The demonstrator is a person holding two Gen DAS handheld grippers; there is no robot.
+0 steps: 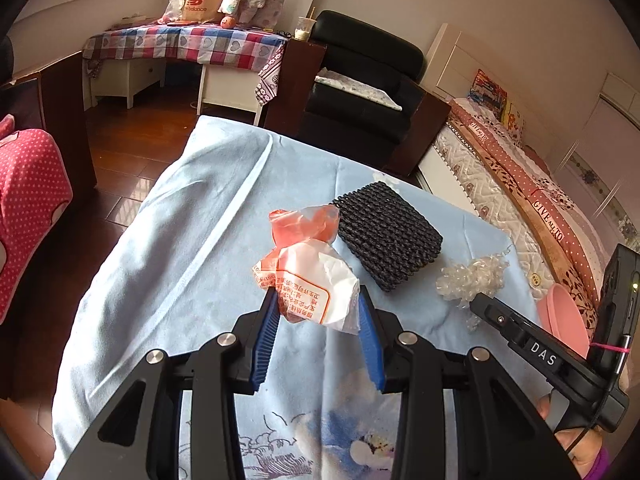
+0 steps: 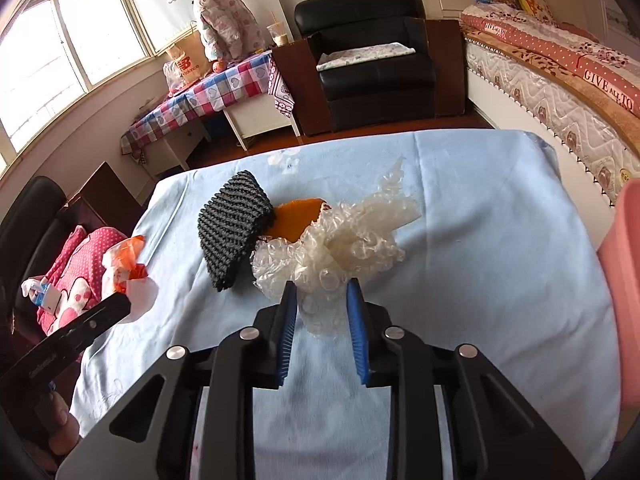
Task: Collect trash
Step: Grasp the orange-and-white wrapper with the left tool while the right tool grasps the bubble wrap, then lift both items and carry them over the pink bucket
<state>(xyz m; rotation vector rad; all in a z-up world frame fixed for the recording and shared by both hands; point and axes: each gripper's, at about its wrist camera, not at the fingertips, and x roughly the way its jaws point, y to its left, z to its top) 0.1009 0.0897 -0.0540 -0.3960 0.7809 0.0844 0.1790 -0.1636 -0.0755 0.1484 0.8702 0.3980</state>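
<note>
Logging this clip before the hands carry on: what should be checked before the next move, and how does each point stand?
1. Left gripper shut on the orange-and-white bag: ok.
2. Right gripper fingers on either side of the bubble wrap: ok.
3. Firm hold on the bubble wrap: cannot tell.
4. Pink container in view for a drop: ok, beside the right gripper.
5. Blue cloth cleared: not ok; the black mat and an orange piece remain.

Orange pad (image 2: 294, 218) half hidden behind black mesh (image 2: 234, 226); pink bowl (image 2: 626, 280) cut by frame edge
</note>
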